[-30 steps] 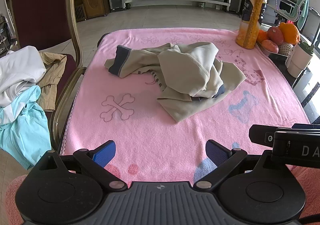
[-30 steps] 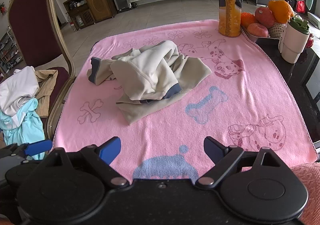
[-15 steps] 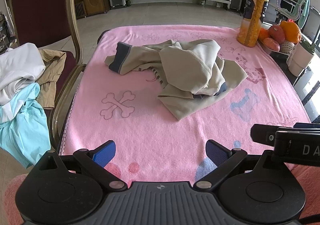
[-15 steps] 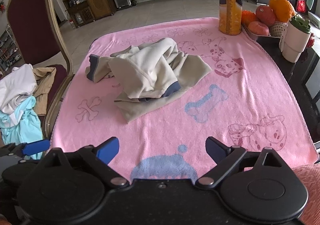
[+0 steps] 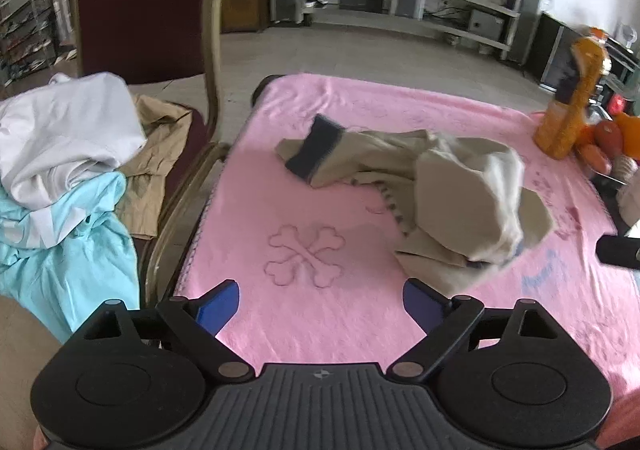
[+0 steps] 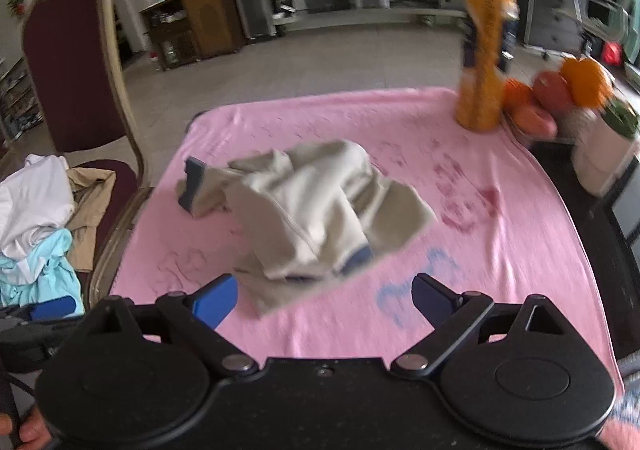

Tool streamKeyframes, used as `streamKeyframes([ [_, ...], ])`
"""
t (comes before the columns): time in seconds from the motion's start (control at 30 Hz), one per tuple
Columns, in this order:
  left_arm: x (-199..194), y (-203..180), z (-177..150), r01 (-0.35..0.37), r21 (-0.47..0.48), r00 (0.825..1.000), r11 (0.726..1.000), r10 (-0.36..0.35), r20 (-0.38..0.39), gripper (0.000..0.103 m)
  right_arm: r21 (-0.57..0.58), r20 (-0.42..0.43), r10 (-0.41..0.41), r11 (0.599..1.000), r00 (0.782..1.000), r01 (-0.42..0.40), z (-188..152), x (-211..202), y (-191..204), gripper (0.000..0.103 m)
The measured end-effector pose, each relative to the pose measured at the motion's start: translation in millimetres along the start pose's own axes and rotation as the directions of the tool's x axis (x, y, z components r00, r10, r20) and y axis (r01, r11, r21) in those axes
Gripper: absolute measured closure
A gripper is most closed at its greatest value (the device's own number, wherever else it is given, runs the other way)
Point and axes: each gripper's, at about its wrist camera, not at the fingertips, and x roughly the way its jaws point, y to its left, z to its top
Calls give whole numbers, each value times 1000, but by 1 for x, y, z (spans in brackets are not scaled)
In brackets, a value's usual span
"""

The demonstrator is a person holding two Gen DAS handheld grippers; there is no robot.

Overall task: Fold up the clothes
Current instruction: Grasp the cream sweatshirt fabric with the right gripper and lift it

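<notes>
Shift: you have swung both grippers nearer the sweater; views blur.
Left gripper (image 5: 320, 304): jaws spread, empty.
Right gripper (image 6: 325, 296): jaws spread, empty.
Sweater (image 6: 316, 206): crumpled mid-towel (image 5: 304, 330), untouched.

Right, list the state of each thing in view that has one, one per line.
Left tool: open, empty.
Right tool: open, empty.
Beige garment with navy cuff: crumpled, unfolded, on the pink towel.
White, light blue and tan clothes: heaped on the chair.
Orange juice bottle: upright, capped.
</notes>
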Motion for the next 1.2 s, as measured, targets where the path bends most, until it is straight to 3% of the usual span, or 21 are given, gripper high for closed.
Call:
streamKeyframes([
  [0.2, 29, 3, -2, -21, 25, 1000, 999, 21, -12, 12, -55, -37, 15, 998, 999, -17, 22, 44, 23, 8],
  [0.4, 54, 23, -3, 30, -53, 997, 998, -33, -69, 13, -121, -100, -8, 993, 995, -4, 35, 93, 49, 9],
  [0.63, 61, 35, -9, 35, -82, 998, 996, -39, -41, 13, -207, -143, -112, 975, 983, 81, 53, 147, 70, 11],
  [0.67, 62, 36, -9, 35, -83, 998, 996, -39, -42, 13, -206, -148, -119, 975, 982, 87, 56, 152, 71, 37],
  [0.7, 64, 37, -10, 34, -83, 998, 996, -38, -43, 13, -165, -152, -84, 985, 985, 59, 63, 149, 70, 79],
  [0.73, 65, 38, -10, 34, -84, 998, 996, -37, -45, 13, -124, -154, -49, 992, 987, 30, 71, 145, 68, 92],
  [0.9, 67, 46, -9, 31, -112, 999, 993, -34, -20, 13, 84, -145, 128, 990, 981, -117, 109, 129, 61, 95],
  [0.97, 65, 51, -8, 28, -136, 1000, 990, -28, 2, 13, 165, -59, 219, 964, 974, -207, 139, 107, 62, 95],
  [1.07, 60, 61, -7, 37, -182, 999, 983, -30, 42, 14, 225, 168, 303, 915, 938, -336, 200, 46, 64, 96],
  [1.1, 57, 63, -7, 45, -193, 998, 980, -35, 55, 14, 230, 256, 318, 897, 913, -378, 216, 19, 61, 96],
  [1.17, 48, 67, -6, 64, -210, 995, 976, -47, 88, 14, 212, 430, 338, 863, 837, -458, 244, -44, 47, 96],
  [1.2, 43, 66, -5, 75, -211, 993, 975, -54, 102, 14, 194, 479, 346, 855, 807, -481, 249, -69, 38, 96],
])
